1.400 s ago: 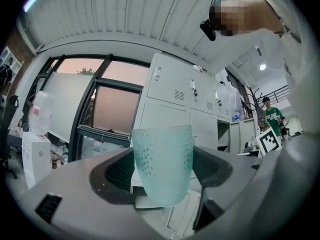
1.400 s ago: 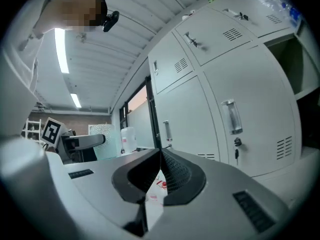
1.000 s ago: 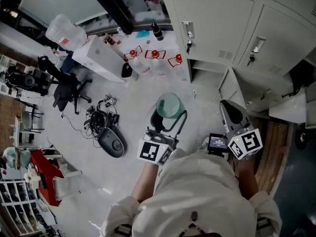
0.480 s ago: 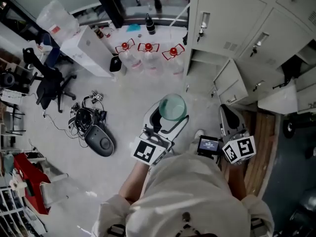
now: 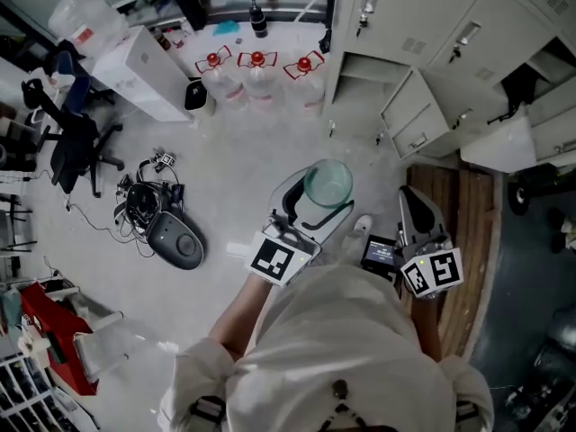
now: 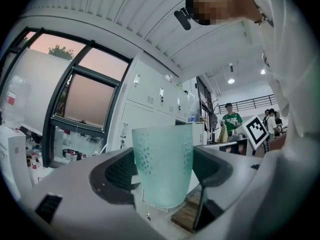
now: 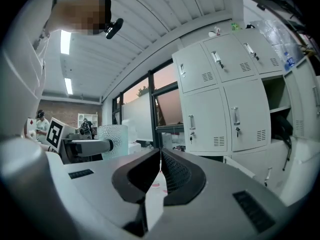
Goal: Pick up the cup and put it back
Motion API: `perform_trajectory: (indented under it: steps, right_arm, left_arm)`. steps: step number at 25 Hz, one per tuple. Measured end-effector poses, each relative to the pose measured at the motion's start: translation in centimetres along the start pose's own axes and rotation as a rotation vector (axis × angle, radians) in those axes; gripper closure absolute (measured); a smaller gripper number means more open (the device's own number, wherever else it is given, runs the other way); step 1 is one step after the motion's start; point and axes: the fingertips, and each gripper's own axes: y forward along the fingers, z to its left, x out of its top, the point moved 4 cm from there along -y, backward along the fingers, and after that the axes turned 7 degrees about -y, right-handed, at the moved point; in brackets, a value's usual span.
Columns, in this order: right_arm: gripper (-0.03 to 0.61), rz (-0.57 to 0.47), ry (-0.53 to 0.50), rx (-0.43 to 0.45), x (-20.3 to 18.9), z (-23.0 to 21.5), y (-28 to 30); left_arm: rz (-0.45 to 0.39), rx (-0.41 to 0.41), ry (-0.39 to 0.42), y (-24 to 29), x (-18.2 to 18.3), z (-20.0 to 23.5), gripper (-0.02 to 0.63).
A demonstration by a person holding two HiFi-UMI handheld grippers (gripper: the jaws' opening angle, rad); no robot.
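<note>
Lab floor (image 5: 225,178) underneath, grey lockers (image 5: 423,25) up top. No table or shelf shows below the cup in any view.

- left gripper (image 5: 317,212): clamped on the frosted green cup (image 6: 162,166). Pads sit on opposite sides of the mid-body, with the rim above them and the base below.
- Cup is upright, in the air in front of the person and over bare floor. It looks empty, though I can't be sure through the frosting.
- right gripper (image 7: 160,159): jaws pressed together with nothing between them, parked to the right over the wooden boards (image 5: 468,241).

My read is that the pick is done and the put-back is what's left.

To do that well:
- Find the landing surface first, since it isn't in view.
- Carry the cup level and don't roll the wrist.
- It looks like light, thin plastic with a dimpled wall, so squeeze no harder. Extra force would likely flex it.
- Lower until the whole base is seated, then open.
- Open wide and pull straight back along the jaw line, so a pad doesn't drag the wall and tip the cup.
- Keep the right gripper out of the path.
</note>
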Motion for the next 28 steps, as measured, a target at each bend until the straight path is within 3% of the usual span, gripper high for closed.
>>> perform_trajectory:
  steps: [5,13,28]
  right_arm:
    - [0.552,-0.016,-0.001,-0.047,-0.2,-0.7,-2.9]
    - [0.552,-0.025,0.016,-0.054,-0.3,-4.8,-5.6]
    - [0.552,-0.039,0.081,-0.020,-3.8,-10.5,-7.8]
  left_arm:
    - [-0.004,-0.042,0.016,0.8,-0.4,-2.9,0.258]
    - [-0.014,-0.021,0.008,3.9,-0.1,-5.9,0.258]
    - [0.081,0.032,0.009,7.4,-3.1,-9.2,0.258]
